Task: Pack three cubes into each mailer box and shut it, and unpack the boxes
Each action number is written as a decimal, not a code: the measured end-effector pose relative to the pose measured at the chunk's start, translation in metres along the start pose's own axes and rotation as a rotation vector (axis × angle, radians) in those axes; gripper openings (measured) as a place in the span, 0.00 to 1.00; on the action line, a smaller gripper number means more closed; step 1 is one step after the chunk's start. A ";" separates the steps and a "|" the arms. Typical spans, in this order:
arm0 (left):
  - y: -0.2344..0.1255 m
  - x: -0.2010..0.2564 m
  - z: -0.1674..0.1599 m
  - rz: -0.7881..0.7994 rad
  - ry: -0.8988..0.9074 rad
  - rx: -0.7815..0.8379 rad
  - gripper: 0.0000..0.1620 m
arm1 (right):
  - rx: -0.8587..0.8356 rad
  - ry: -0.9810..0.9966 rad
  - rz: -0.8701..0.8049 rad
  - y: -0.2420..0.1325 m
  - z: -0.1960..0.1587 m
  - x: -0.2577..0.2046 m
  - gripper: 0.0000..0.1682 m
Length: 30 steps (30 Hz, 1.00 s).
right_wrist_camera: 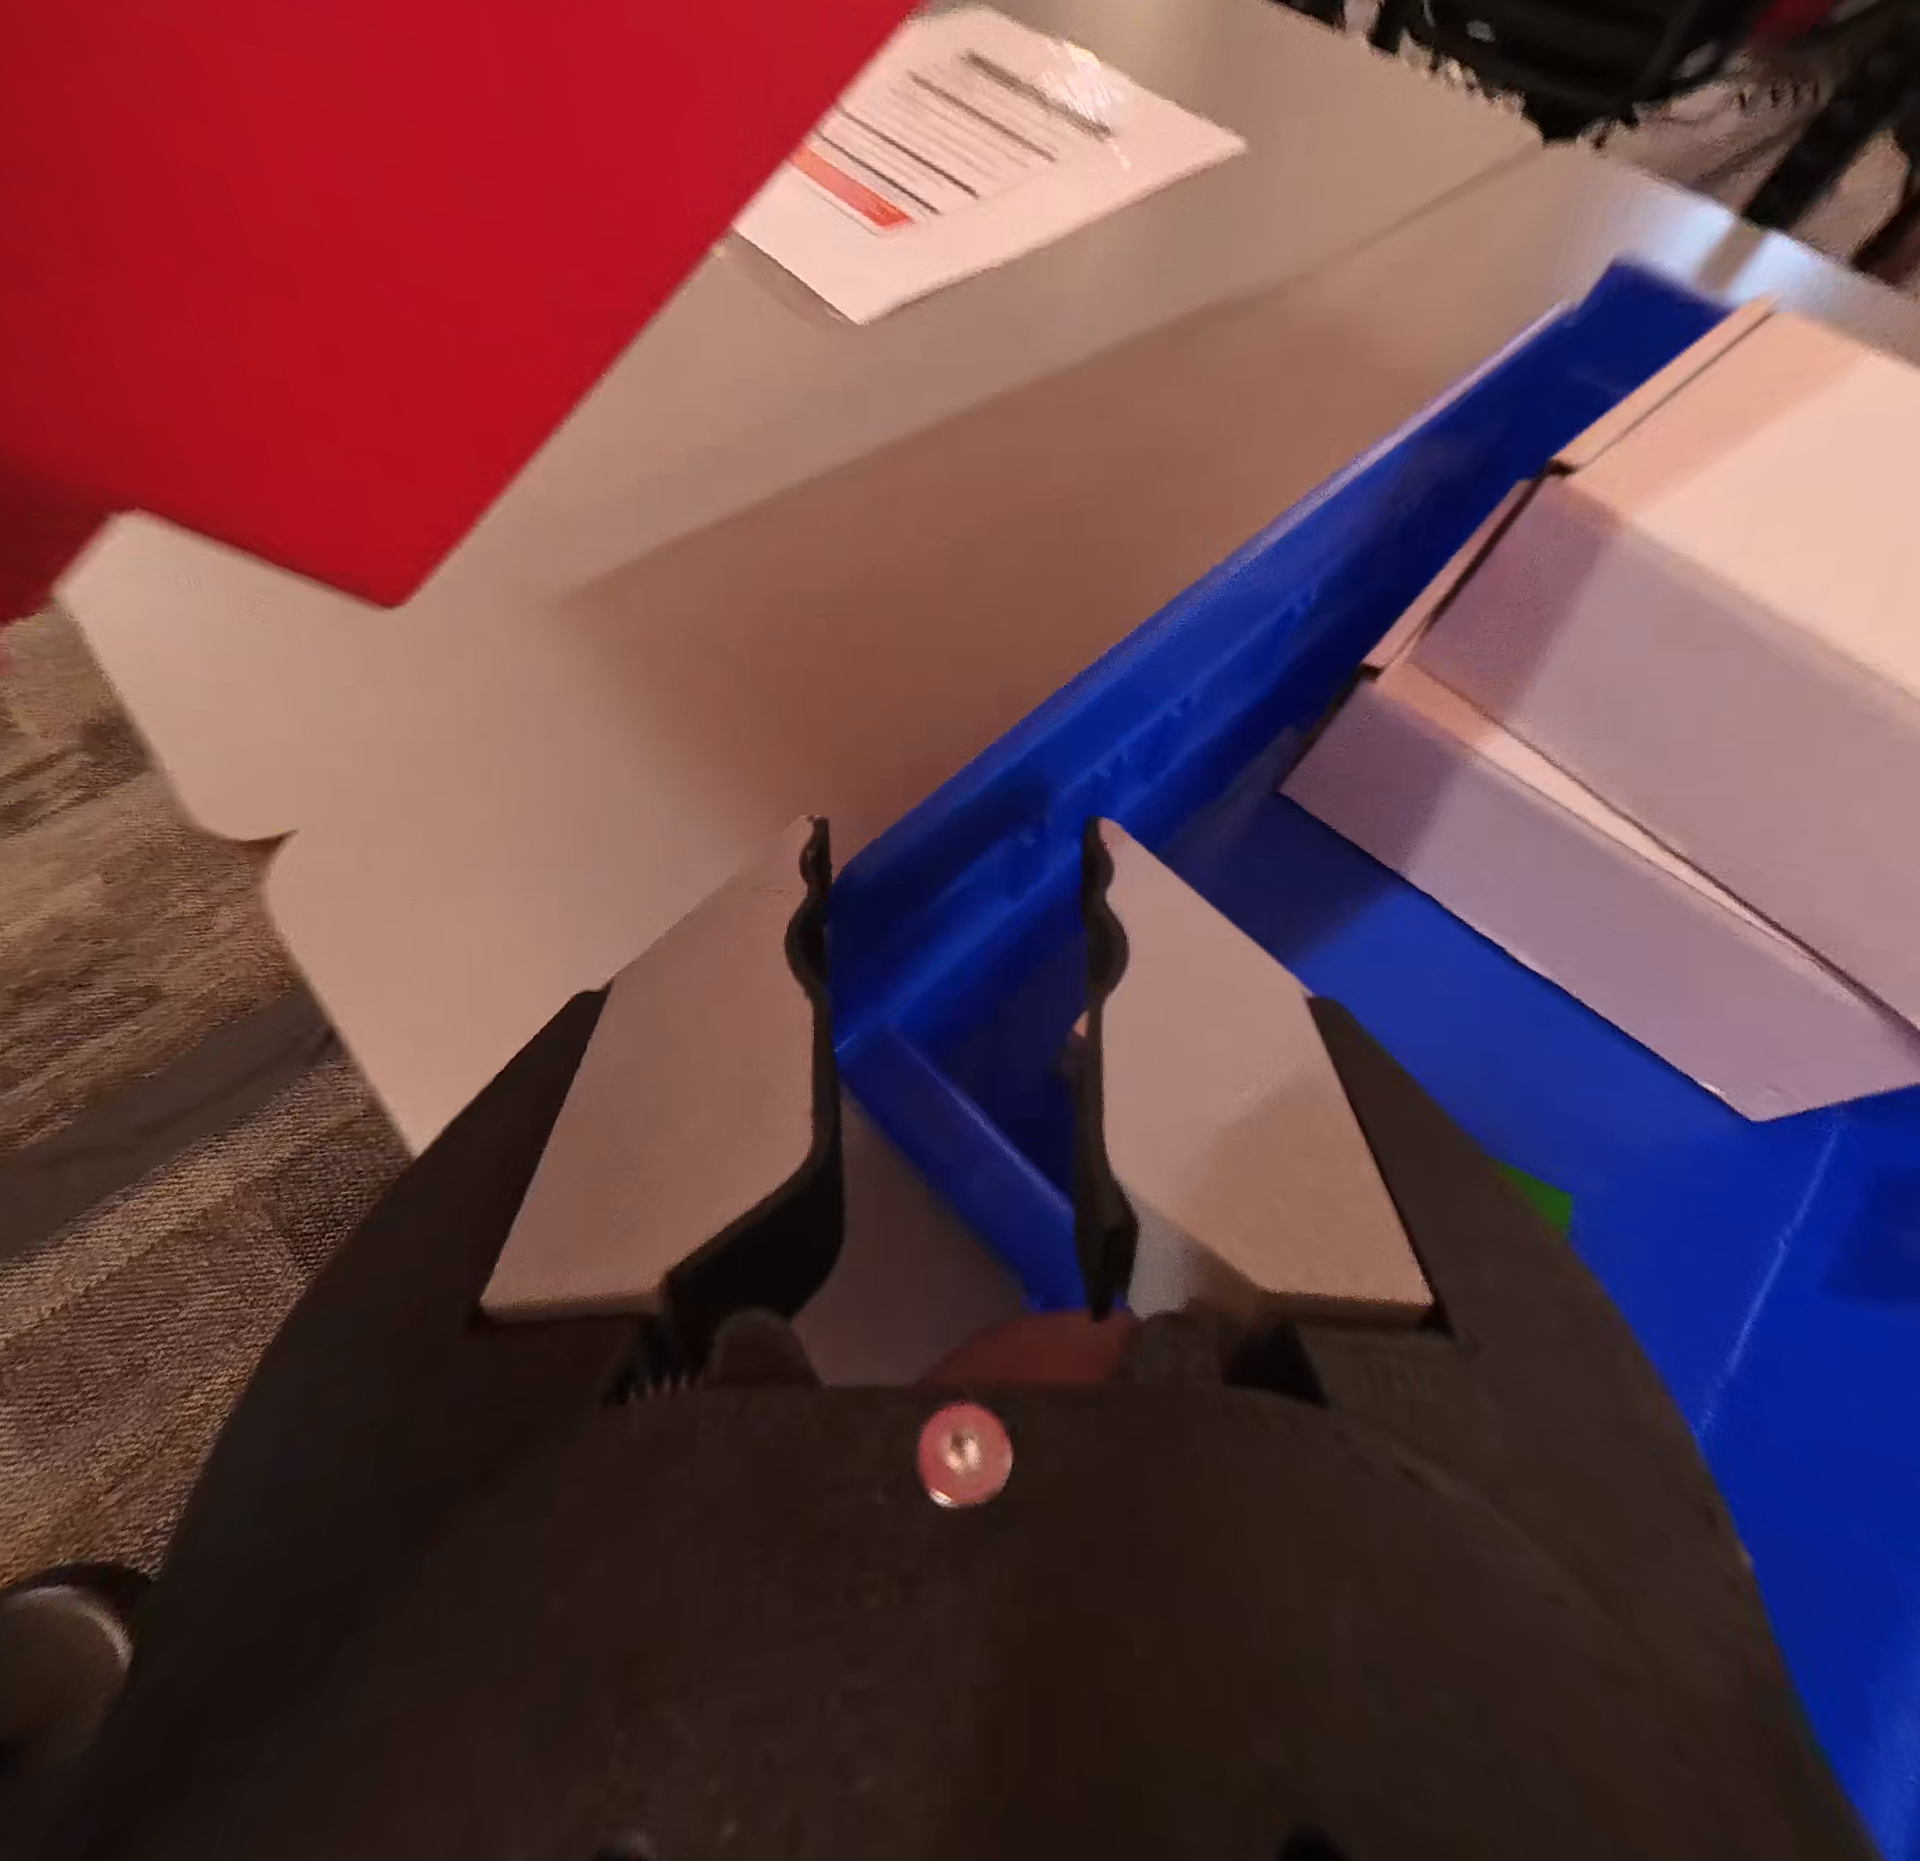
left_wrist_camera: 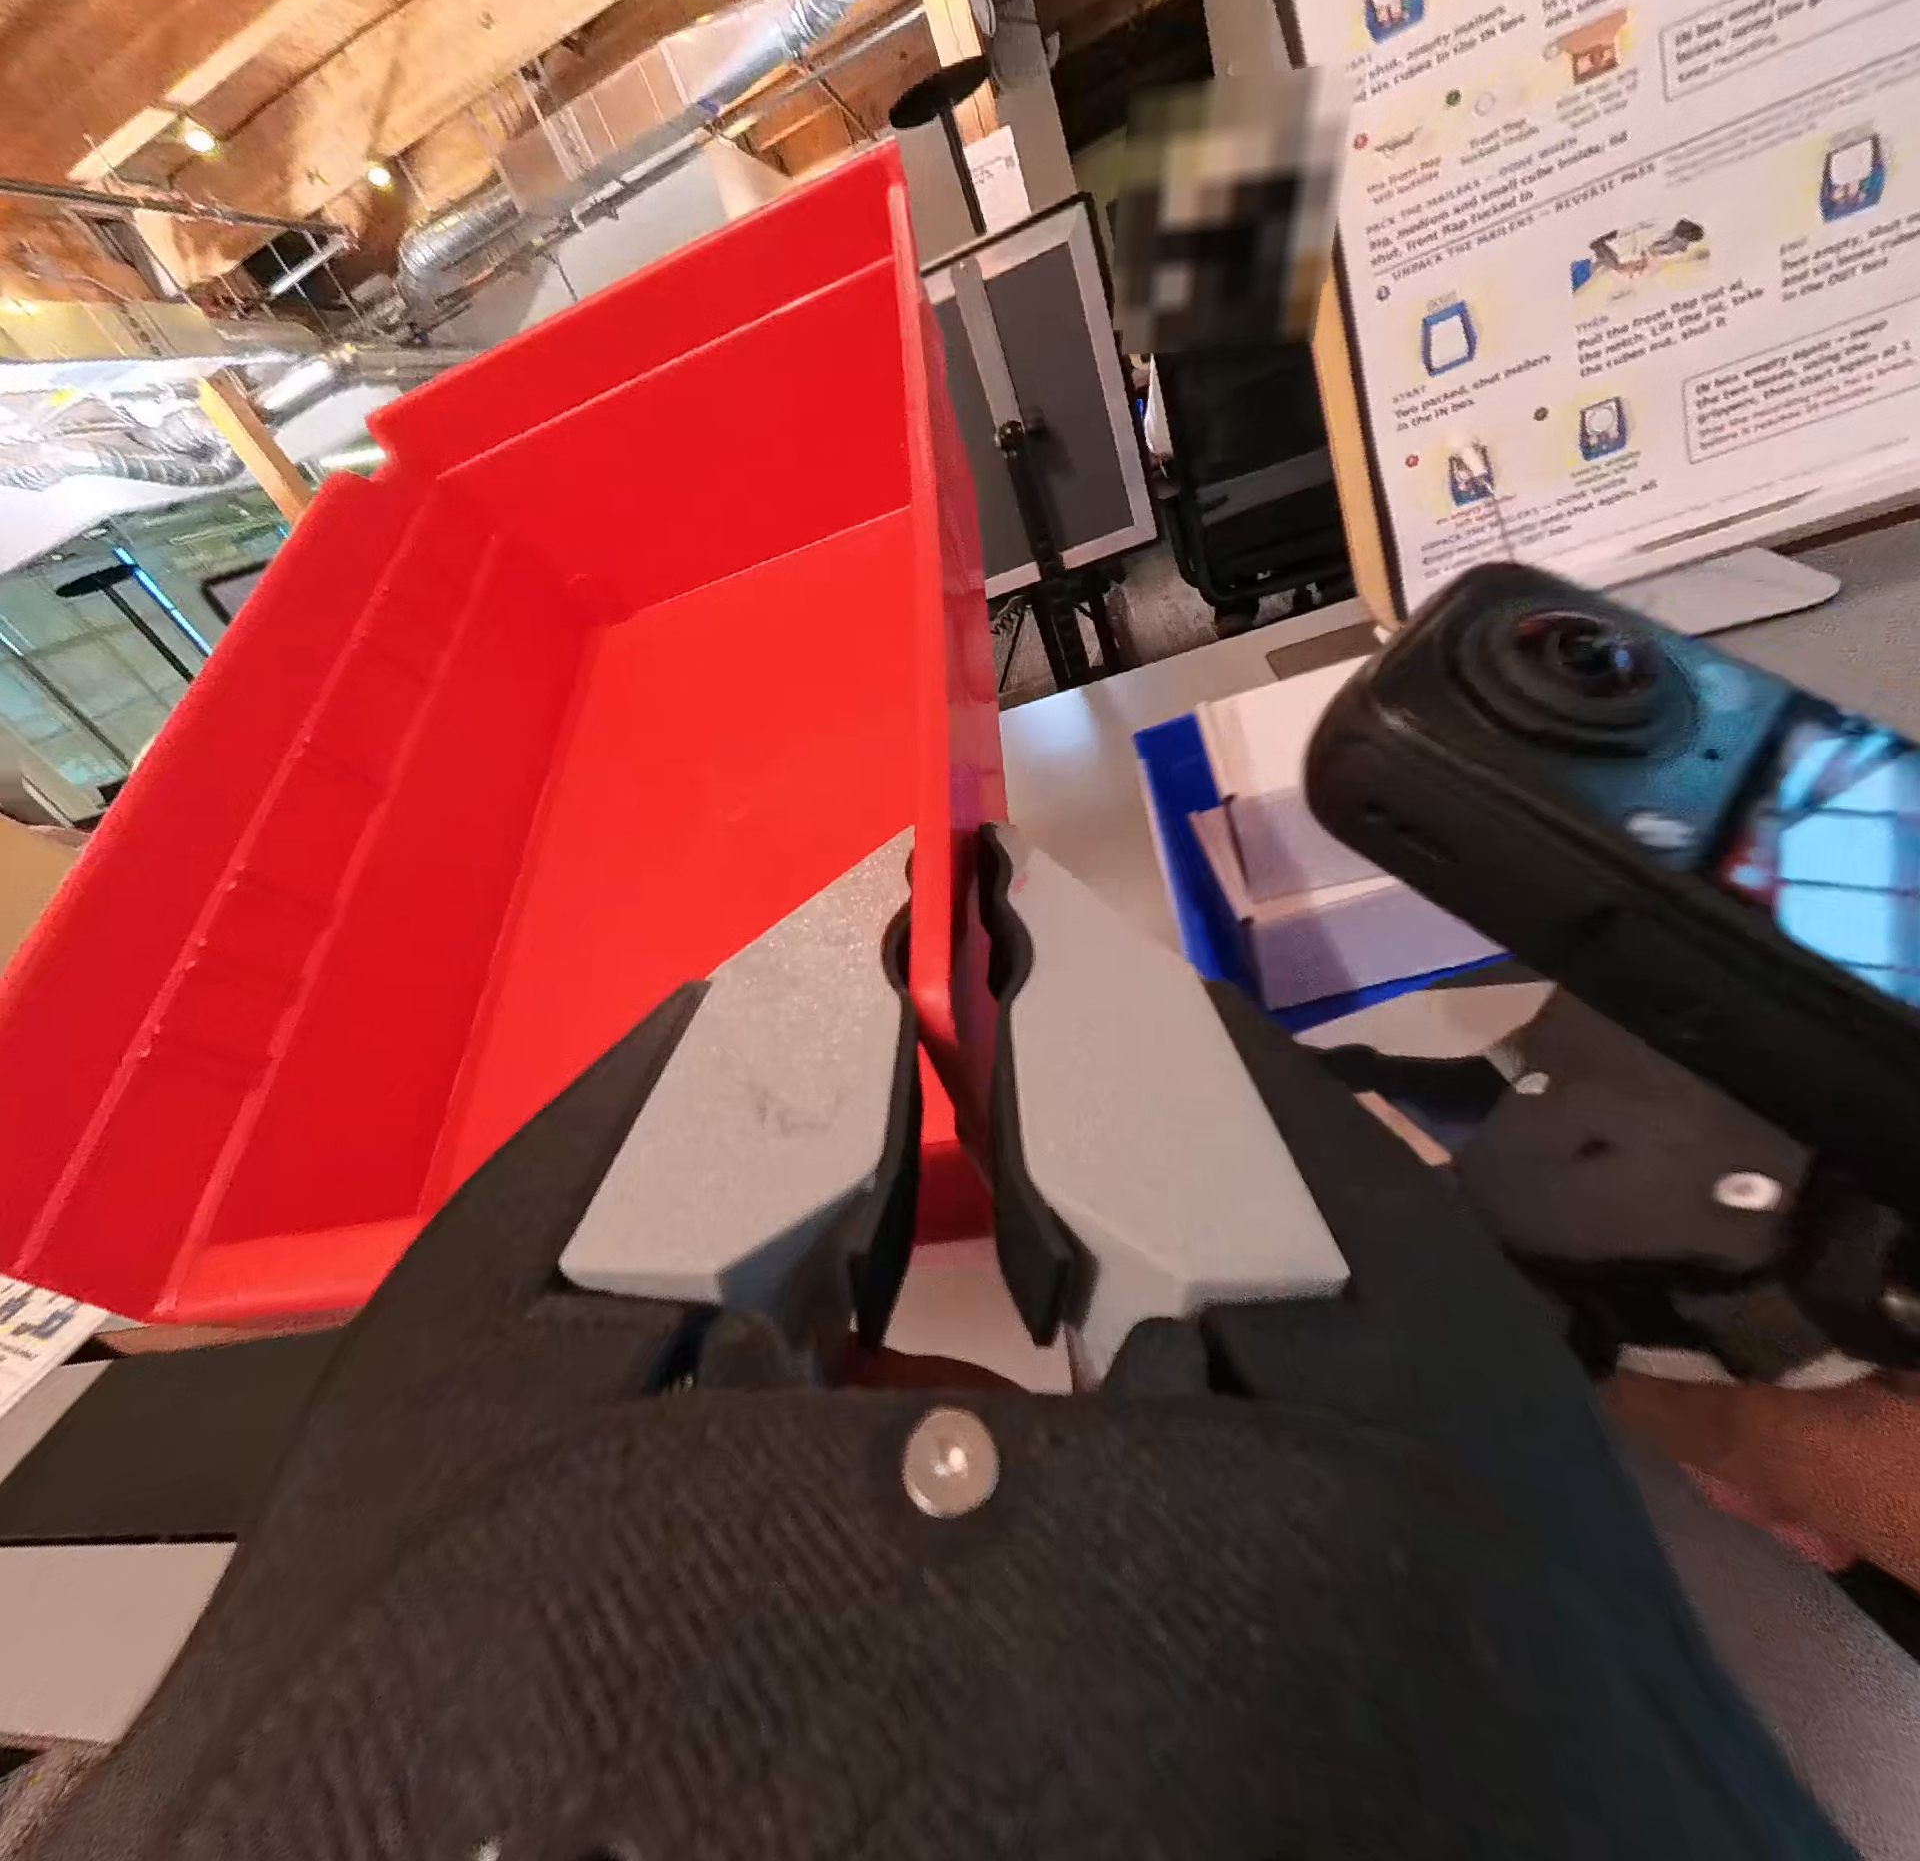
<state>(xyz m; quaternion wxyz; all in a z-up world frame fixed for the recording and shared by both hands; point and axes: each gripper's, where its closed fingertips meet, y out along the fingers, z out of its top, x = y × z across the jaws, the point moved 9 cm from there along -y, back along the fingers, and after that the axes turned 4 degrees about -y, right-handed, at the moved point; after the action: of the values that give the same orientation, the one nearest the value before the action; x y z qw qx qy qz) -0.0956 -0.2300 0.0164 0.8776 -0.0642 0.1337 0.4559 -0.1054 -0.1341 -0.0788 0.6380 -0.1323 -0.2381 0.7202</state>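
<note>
My left gripper (left_wrist_camera: 951, 876) is shut on the side wall of an empty red bin (left_wrist_camera: 623, 772), which is lifted and tilted above the table; its underside shows in the right wrist view (right_wrist_camera: 364, 201). My right gripper (right_wrist_camera: 956, 855) is open, its fingers straddling the near corner wall of a blue bin (right_wrist_camera: 1091, 731). Two closed white mailer boxes (right_wrist_camera: 1683, 606) lie in the blue bin, which also shows in the left wrist view (left_wrist_camera: 1174, 772). A small green patch (right_wrist_camera: 1548, 1209) shows low inside the blue bin. No cubes are clearly visible.
A white table (right_wrist_camera: 727, 616) carries a printed sheet (right_wrist_camera: 987, 149) at its far side. Carpeted floor (right_wrist_camera: 104, 980) lies past the table's left edge. The camera (left_wrist_camera: 1610, 762) of the right gripper is close beside my left gripper. An instruction poster (left_wrist_camera: 1610, 253) stands behind. Tip to tip, the grippers are about 15 cm apart.
</note>
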 end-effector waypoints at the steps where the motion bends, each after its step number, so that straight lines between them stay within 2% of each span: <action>1: -0.002 -0.002 0.001 0.001 -0.006 0.007 0.02 | 0.025 -0.009 0.021 -0.007 0.000 0.000 0.28; 6: -0.005 0.002 0.008 -0.027 -0.023 0.052 0.02 | 0.119 0.001 0.160 -0.080 -0.019 0.024 0.29; 9: -0.010 0.016 0.018 -0.108 -0.044 0.100 0.02 | 0.203 -0.011 0.118 -0.136 -0.036 0.066 0.29; 13: -0.024 0.055 0.040 -0.273 -0.049 0.172 0.01 | 0.281 0.021 -0.036 -0.206 -0.067 0.138 0.27; 16: -0.038 0.100 0.056 -0.417 -0.012 0.219 0.01 | 0.272 0.032 -0.167 -0.253 -0.096 0.193 0.27; 19: -0.052 0.155 0.068 -0.569 0.020 0.234 0.02 | 0.163 0.033 -0.214 -0.291 -0.129 0.238 0.30; 22: -0.059 0.215 0.076 -0.712 0.075 0.208 0.02 | 0.067 0.063 -0.267 -0.326 -0.153 0.274 0.33; 24: -0.059 0.257 0.078 -0.788 0.104 0.176 0.02 | 0.048 0.087 -0.380 -0.352 -0.165 0.300 0.34; 26: -0.058 0.298 0.076 -0.842 0.128 0.142 0.02 | 0.021 0.109 -0.452 -0.373 -0.179 0.321 0.32; 30: -0.048 0.382 0.053 -0.895 0.179 0.045 0.02 | -0.018 0.170 -0.492 -0.392 -0.204 0.346 0.34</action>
<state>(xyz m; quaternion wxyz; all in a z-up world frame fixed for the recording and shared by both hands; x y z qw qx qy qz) 0.1629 0.0535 -0.0452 0.9743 -0.1360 0.1781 0.0213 0.2787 0.2697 -0.0121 0.8105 -0.1360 -0.2149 0.5276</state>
